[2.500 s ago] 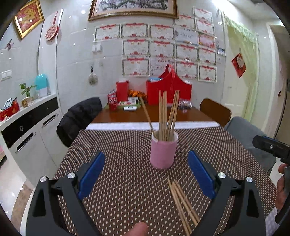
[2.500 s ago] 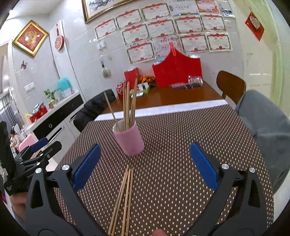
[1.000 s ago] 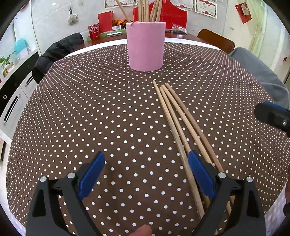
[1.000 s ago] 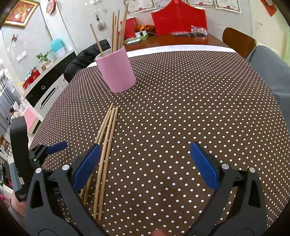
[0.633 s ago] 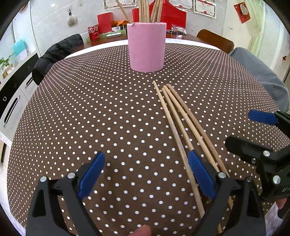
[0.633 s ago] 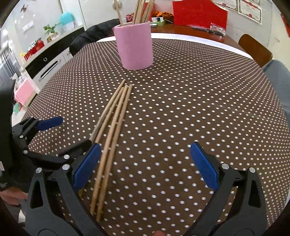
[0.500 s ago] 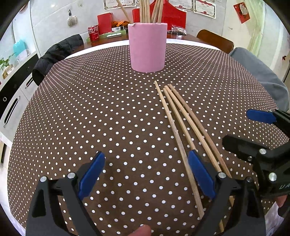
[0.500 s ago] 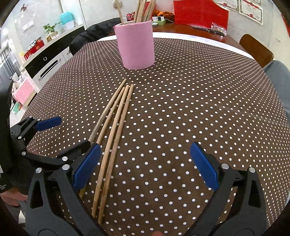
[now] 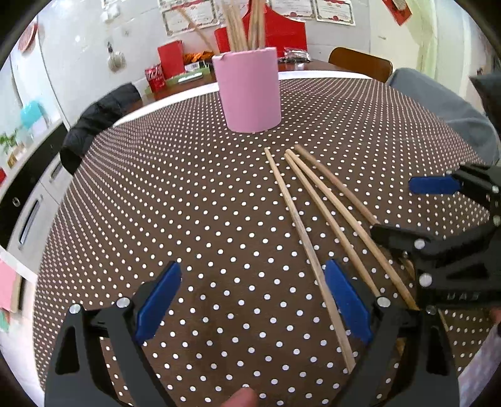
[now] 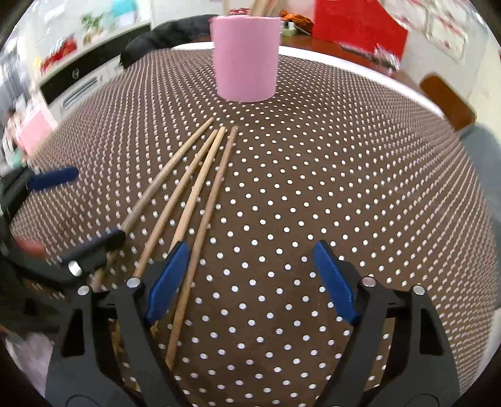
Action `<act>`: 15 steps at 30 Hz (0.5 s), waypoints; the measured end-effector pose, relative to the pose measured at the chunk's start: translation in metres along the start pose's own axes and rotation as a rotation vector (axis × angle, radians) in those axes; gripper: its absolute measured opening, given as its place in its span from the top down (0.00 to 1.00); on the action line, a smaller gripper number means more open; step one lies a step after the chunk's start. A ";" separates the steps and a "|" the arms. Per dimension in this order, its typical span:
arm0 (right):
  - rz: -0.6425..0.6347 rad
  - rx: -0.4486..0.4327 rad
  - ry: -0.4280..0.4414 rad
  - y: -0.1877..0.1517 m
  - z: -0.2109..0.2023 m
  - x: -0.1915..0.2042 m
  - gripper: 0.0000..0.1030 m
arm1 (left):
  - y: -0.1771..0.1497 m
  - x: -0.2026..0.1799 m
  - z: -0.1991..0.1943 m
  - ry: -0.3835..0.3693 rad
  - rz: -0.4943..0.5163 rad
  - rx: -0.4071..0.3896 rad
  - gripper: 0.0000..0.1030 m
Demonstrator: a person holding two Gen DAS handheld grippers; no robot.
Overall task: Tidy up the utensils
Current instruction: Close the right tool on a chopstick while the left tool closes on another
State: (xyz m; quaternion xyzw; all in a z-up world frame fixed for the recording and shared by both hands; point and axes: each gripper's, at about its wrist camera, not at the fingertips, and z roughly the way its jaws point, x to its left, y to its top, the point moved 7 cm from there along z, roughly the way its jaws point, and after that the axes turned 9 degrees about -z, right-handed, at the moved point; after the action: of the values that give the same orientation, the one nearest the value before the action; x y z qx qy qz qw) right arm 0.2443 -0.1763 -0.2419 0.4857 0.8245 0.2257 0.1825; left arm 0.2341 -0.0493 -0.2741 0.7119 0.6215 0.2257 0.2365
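A pink cup [image 9: 247, 94] holding several upright chopsticks stands on the brown dotted tablecloth [image 9: 188, 203]. Several loose wooden chopsticks [image 9: 289, 203] lie fanned out in front of it. My left gripper [image 9: 252, 302] is open low over the cloth, and the leftmost stick runs just inside its right pad. In the right wrist view the pink cup [image 10: 245, 56] is ahead and the chopsticks [image 10: 200, 178] reach toward me. My right gripper [image 10: 252, 278] has its jaws closing; the rightmost stick lies beside its left pad, unpressed. Each gripper shows in the other's view: right gripper [image 9: 391, 208], left gripper [image 10: 100, 203].
A black jacket [image 9: 100, 125] hangs over a chair at the table's left, and a brown chair [image 9: 360, 62] stands at the far right. Grey fabric [image 9: 438, 106] lies by the right edge. Red boxes [image 10: 357, 25] sit on the far end of the table.
My right gripper has come lower and closer over the near ends of the chopsticks, and its jaws have narrowed. The left gripper has rolled slightly and otherwise stayed put.
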 end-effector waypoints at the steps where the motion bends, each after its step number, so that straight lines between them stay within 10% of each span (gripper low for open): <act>1: -0.001 -0.002 0.011 -0.001 -0.001 0.002 0.32 | 0.000 0.002 0.001 -0.004 -0.013 0.005 0.11; 6: 0.013 0.013 0.014 -0.006 -0.007 -0.008 0.50 | 0.006 0.010 0.005 -0.003 -0.005 0.022 0.11; 15: 0.020 0.031 0.057 0.021 0.012 -0.010 0.50 | 0.029 -0.002 0.028 -0.043 0.013 0.110 0.13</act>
State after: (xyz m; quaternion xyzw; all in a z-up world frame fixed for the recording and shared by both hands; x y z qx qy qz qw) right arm 0.2701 -0.1742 -0.2394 0.4900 0.8279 0.2283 0.1494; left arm 0.2734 -0.0565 -0.2787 0.7324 0.6231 0.1775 0.2091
